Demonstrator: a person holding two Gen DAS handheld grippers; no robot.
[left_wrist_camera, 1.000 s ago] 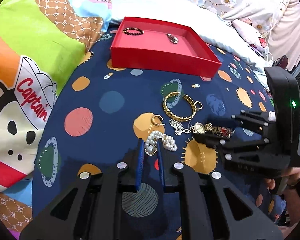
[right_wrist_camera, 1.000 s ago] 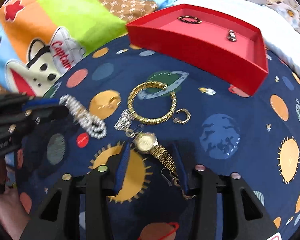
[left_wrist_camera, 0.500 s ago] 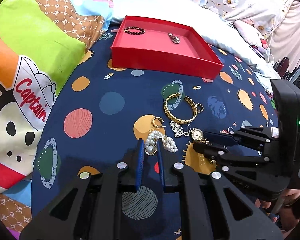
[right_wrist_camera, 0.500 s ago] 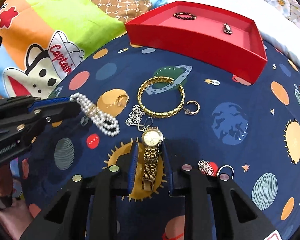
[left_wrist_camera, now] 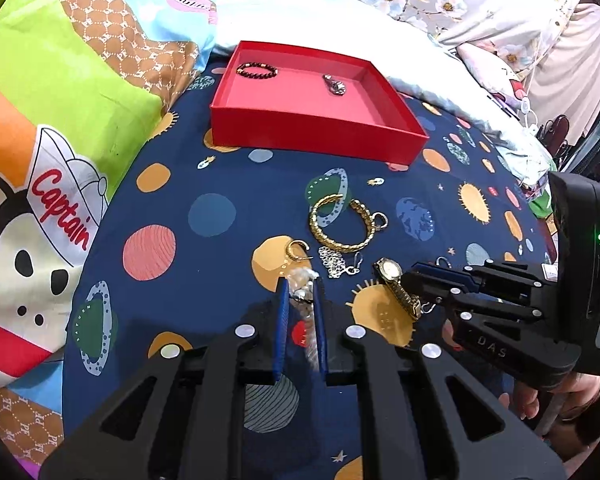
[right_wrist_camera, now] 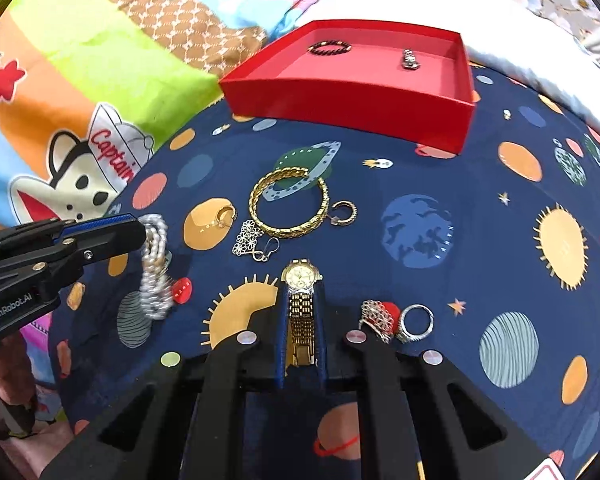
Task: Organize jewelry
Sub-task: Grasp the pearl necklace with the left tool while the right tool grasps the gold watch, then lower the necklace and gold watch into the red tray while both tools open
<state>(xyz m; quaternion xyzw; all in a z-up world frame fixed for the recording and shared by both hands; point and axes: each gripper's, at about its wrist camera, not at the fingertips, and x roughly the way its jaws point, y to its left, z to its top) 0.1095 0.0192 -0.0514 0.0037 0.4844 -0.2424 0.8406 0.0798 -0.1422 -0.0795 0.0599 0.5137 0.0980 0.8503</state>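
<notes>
Left gripper (left_wrist_camera: pixel 300 304): jaws drawn close on the pearl bracelet (right_wrist_camera: pixel 154 270), which hangs in a limp, blurred loop below the blue pads, clear of the cloth. Judged light, supple, beads smooth and apt to slide; the hold sits near one end of the strand, so the rest swings.

Right gripper (right_wrist_camera: pixel 300 320): jaws closed on the gold watch (right_wrist_camera: pixel 301 300) by its band, with the dial projecting forward beyond the tips. Judged the heaviest piece here; the linked band is flexible, the case rigid, the crystal fragile. A band grip close to the case seems soundest.

Lying loose on the planet-print bedspread (right_wrist_camera: pixel 460 184):
- gold chain bangle (right_wrist_camera: pixel 288 208), stiff ring, best taken across its rim;
- gold hoop earring (right_wrist_camera: pixel 344 213), touching the bangle;
- second gold hoop (right_wrist_camera: pixel 225 216), near the bangle's other side;
- silver flower earring (right_wrist_camera: pixel 256 240), thin and delicate;
- silver filigree piece (right_wrist_camera: pixel 376 318) and silver ring (right_wrist_camera: pixel 416 322), just beside the right fingers.

Red tray (right_wrist_camera: pixel 352 100): at the far edge of the bedspread, holding a dark bead bracelet (right_wrist_camera: pixel 329 47) and a small silver item (right_wrist_camera: pixel 410 59), well apart.
</notes>
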